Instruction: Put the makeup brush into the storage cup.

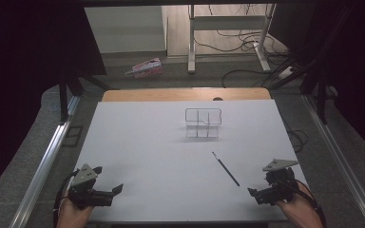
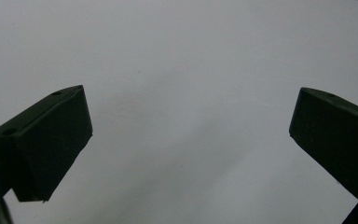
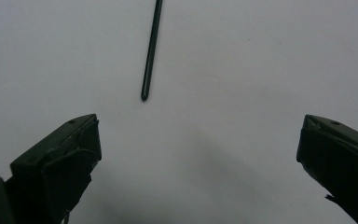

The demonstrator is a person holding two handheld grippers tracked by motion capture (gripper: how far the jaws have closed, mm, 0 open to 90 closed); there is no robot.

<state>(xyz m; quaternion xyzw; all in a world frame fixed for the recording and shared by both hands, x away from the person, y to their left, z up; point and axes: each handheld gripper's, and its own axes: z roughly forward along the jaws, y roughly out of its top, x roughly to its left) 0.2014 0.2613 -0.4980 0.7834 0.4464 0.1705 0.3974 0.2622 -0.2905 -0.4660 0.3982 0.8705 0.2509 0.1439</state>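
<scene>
A thin dark stick, like a pen or brush (image 1: 225,168), lies slanted on the white table (image 1: 147,147) right of centre. In the right gripper view its near end (image 3: 150,51) points down toward the jaws, a little left of the gap. My right gripper (image 1: 253,193) rests open at the front right corner, just short of the stick. My right gripper's jaws (image 3: 198,140) stand wide apart over bare table. At the front left corner my left gripper (image 1: 119,188) is open too, its jaws (image 2: 191,121) spread over blank white surface. A clear compartmented organiser (image 1: 203,123) stands toward the back of the table.
Behind the white sheet a strip of wooden tabletop (image 1: 185,94) shows. On the floor beyond lie a pink packet (image 1: 146,67), cables (image 1: 247,40) and a white desk frame (image 1: 228,28). Metal rails (image 1: 43,166) run along both sides of the table.
</scene>
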